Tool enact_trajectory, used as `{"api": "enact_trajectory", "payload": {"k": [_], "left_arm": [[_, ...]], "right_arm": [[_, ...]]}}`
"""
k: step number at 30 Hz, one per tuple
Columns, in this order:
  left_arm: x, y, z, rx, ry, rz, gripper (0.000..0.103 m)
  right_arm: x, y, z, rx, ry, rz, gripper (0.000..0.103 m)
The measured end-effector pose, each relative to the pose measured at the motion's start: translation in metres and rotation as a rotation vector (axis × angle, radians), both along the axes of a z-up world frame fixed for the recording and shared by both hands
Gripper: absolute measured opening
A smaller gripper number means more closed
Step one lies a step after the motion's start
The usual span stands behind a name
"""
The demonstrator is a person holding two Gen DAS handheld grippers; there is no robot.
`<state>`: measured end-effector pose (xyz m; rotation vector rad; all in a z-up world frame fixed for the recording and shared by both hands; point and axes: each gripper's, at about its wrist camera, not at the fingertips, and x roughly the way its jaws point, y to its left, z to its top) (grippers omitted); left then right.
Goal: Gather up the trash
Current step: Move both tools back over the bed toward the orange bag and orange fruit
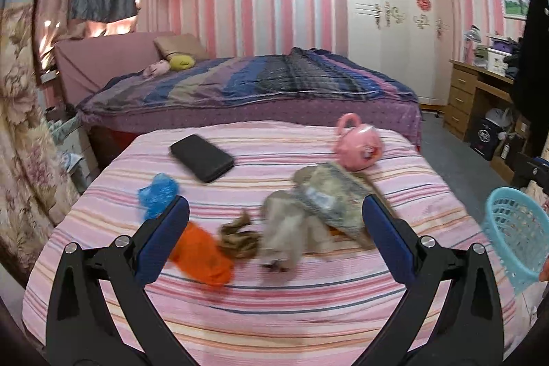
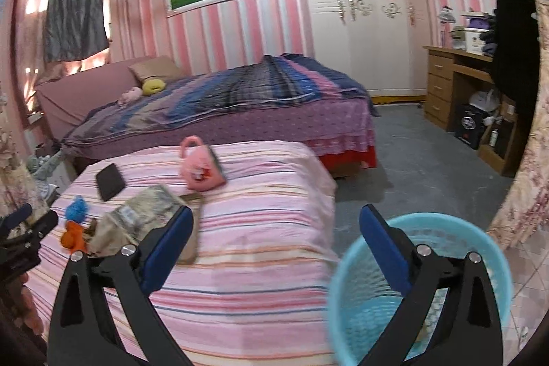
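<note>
Orange wrapper (image 1: 202, 258) lies just right of the left tongs' (image 1: 274, 228) near pad; both tongs, right tongs (image 2: 274, 235) included, gape empty.

a home bedroom: made bed (image 1: 247, 84), white wardrobe (image 1: 394, 23), pink striped wallpaper (image 1: 260, 19).

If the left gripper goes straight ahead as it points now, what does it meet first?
Probably the crumpled grey-brown wrapper, which lies between the open fingers of the left gripper on the striped bed cover. Blur makes depth uncertain.
</note>
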<state>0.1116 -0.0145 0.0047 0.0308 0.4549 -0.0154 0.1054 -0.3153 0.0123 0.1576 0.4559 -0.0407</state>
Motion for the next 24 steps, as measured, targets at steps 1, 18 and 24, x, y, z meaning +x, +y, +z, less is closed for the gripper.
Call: {"api": "enact_trajectory", "payload": {"k": [1, 18, 24], "left_arm": [[0.002, 0.009, -0.003, -0.010, 0.007, 0.013, 0.098], [0.036, 0.094, -0.049, -0.069, 0.148, 0.136, 0.097], [0.039, 0.110, -0.059, -0.124, 0.172, 0.147, 0.097]], "right_arm": [[0.003, 0.005, -0.001, -0.001, 0.001, 0.003, 0.095], [0.057, 0.063, -0.040, -0.101, 0.076, 0.057, 0.095], [0.064, 0.063, -0.049, -0.161, 0.099, 0.049, 0.095]]}}
